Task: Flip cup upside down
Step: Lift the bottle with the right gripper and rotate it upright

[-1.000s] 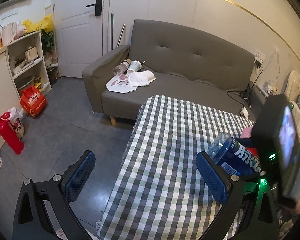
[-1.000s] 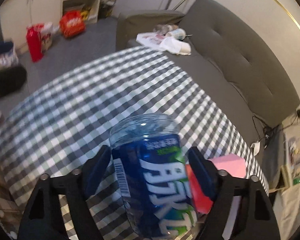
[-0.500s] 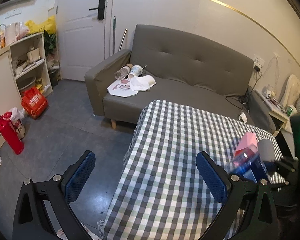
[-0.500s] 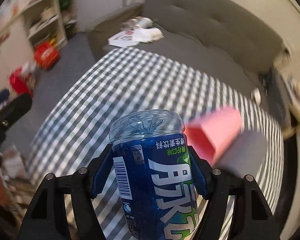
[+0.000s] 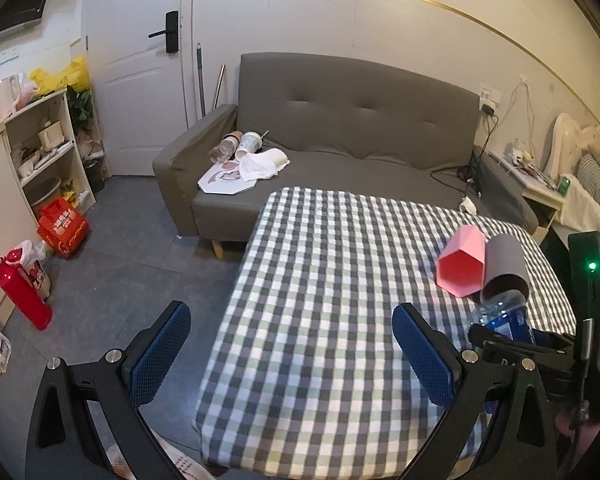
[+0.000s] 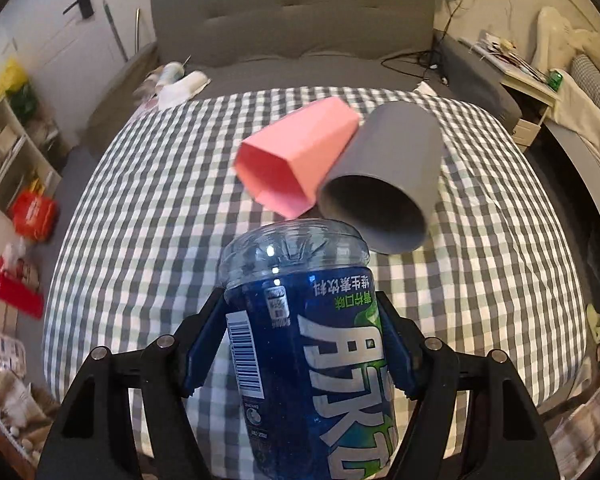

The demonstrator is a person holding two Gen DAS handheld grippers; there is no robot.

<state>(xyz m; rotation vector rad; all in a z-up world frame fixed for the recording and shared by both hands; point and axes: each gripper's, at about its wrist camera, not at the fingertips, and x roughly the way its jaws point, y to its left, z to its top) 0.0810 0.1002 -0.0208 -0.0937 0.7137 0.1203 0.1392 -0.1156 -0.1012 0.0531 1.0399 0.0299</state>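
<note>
Right wrist view: a blue-labelled bottle-cup (image 6: 308, 344) is clamped bottom-up between the blue pads (image 6: 204, 354) of the right gripper (image 6: 302, 354), so the clear base is seen pointing away from the camera, over the near half of the table. The table is covered by a grey, white and pale-green checked cloth (image 6: 148, 208). At about 12 o'clock from the held cup, a pink faceted cup (image 6: 300, 160) and a grey cup (image 6: 388, 176) are seen lying on their sides, touching each other, open mouths toward the camera.

In the left wrist view, the left gripper (image 5: 296, 356) is held spread wide with nothing between its pads, over the near-left edge of the cloth, with the same pink cup (image 5: 462, 266) and grey cup (image 5: 504, 262) at roughly 2 o'clock.

Room stuff: a grey sofa (image 5: 352, 120) is parked right behind the table at 12 o'clock, with paper cups and a white rag (image 5: 256, 166) dumped on its left seat. A white door (image 5: 136, 68) is at 11 o'clock, open shelves (image 5: 44, 148) at 9, and a red thermos (image 5: 20, 292) is standing on the grey floor at about 8 o'clock. A bedside table (image 6: 528, 92) is tucked in at 2 o'clock.
</note>
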